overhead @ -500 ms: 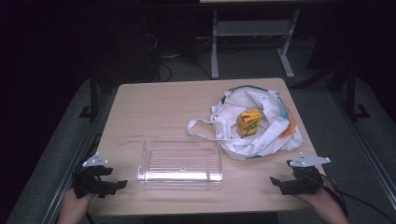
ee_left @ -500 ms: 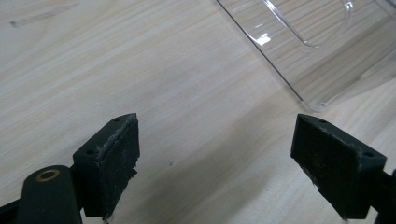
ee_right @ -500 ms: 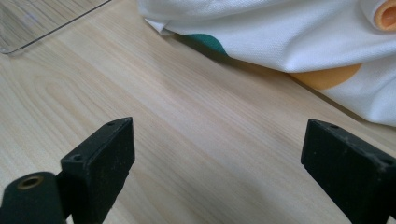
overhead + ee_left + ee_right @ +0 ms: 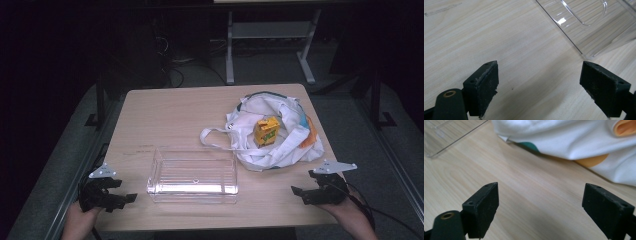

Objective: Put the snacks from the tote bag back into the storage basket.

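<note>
A clear plastic box [image 4: 193,174] lies empty near the table's front edge; one corner of it reaches into the left gripper view as the clear box [image 4: 596,27] and another into the right gripper view as the clear box [image 4: 446,135]. Behind it to the right a white cloth bag [image 4: 270,132] lies open with a small yellow carton [image 4: 265,131] standing in it; its white and orange folds are the bag [image 4: 584,140]. My left gripper [image 4: 127,199], [image 4: 539,87] rests at the front left corner, jaws wide apart and empty. My right gripper [image 4: 298,192], [image 4: 540,207] rests at the front right, open and empty, just short of the bag.
The wooden table [image 4: 170,120] has bare room across its back left half. Beyond it stand a metal frame [image 4: 265,45] and cables on a dark floor. A person's hands hold both grippers at the front edge.
</note>
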`<action>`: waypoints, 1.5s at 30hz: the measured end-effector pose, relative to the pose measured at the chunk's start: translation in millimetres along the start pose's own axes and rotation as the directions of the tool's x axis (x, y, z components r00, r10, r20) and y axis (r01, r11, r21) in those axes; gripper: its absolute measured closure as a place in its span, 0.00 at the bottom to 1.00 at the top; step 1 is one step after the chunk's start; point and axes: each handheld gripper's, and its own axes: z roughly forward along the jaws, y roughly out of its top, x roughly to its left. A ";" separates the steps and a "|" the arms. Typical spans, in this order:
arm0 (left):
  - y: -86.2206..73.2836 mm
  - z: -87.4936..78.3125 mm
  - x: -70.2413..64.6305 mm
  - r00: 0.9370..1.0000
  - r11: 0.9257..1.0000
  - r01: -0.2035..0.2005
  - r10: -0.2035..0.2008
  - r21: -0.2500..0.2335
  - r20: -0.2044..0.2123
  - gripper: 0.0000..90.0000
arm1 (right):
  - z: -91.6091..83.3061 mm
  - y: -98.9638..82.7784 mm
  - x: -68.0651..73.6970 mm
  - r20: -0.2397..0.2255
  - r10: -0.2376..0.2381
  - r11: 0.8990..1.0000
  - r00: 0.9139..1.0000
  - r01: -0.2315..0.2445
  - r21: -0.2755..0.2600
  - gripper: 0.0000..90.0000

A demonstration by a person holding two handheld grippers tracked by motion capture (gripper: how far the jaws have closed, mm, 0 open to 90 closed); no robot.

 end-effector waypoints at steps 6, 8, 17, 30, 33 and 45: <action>-0.1 -0.4 0.4 1.000 1.000 0.001 -0.001 -0.001 0.008 0.17 | -1.0 10.0 -4.0 0.004 0.006 1.000 1.000 -0.006 0.009 0.25; 1.0 -1.4 0.4 1.000 1.000 0.000 0.000 -0.003 0.005 0.17 | -1.4 13.2 -4.2 0.001 0.000 1.000 1.000 0.000 0.014 0.29; 1.1 -1.1 -1.2 1.000 1.000 0.004 -0.004 -0.014 0.017 0.17 | -2.4 30.2 1.4 -0.022 -0.027 1.000 0.999 0.028 0.011 0.52; 2.7 -1.6 -2.2 1.000 1.000 -0.002 0.002 -0.013 0.022 0.17 | -3.6 57.0 -2.7 -0.058 -0.042 0.999 0.997 0.042 -0.004 1.00; 2.6 -2.0 -1.3 1.000 1.000 0.004 -0.004 -0.012 0.019 0.17 | -4.0 61.9 -4.1 -0.065 -0.033 0.999 0.997 0.033 -0.006 1.00; 2.4 -3.1 -0.9 1.000 1.000 0.011 -0.010 -0.024 0.023 0.17 | -4.1 75.8 -5.6 -0.074 -0.081 0.997 0.994 0.080 -0.018 1.00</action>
